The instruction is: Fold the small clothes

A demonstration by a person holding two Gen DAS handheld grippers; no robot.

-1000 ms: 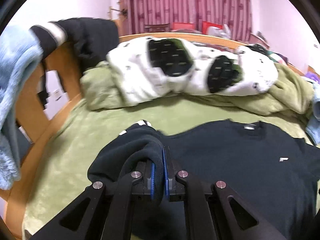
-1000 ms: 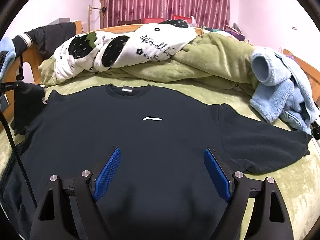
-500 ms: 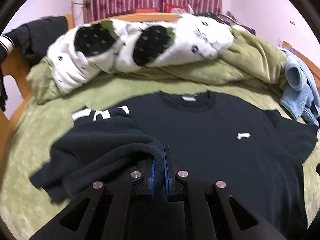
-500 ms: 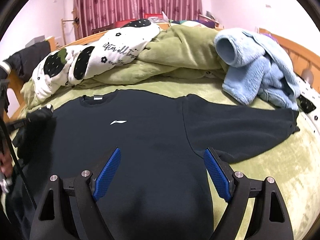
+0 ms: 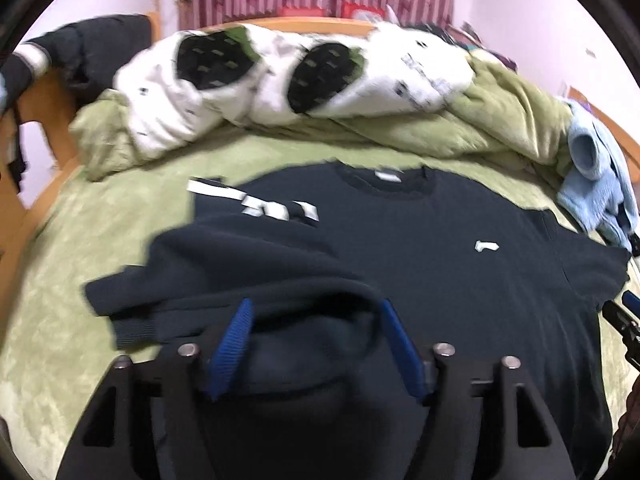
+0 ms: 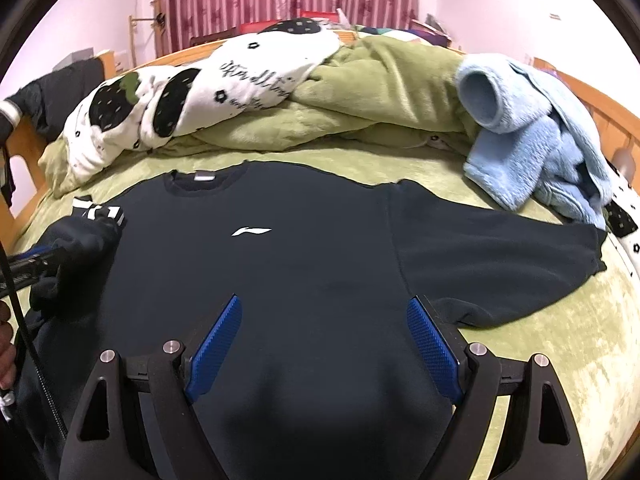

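Soft, even room light; fisheye bending your edges.
Your left view is smearing with motion blur; the right is staying sharp.

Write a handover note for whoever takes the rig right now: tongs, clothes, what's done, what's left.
Left tongs: have just been opening, pads off the cloth; the folded-in sleeve lies slack between them.
Right tongs: open, empty, over the lower front of the black sweatshirt.
Sweatshirt lies face up on the green bed cover.
Done: that sleeve folded over the body.
Left: the other sleeve, still spread out, then fold the body.
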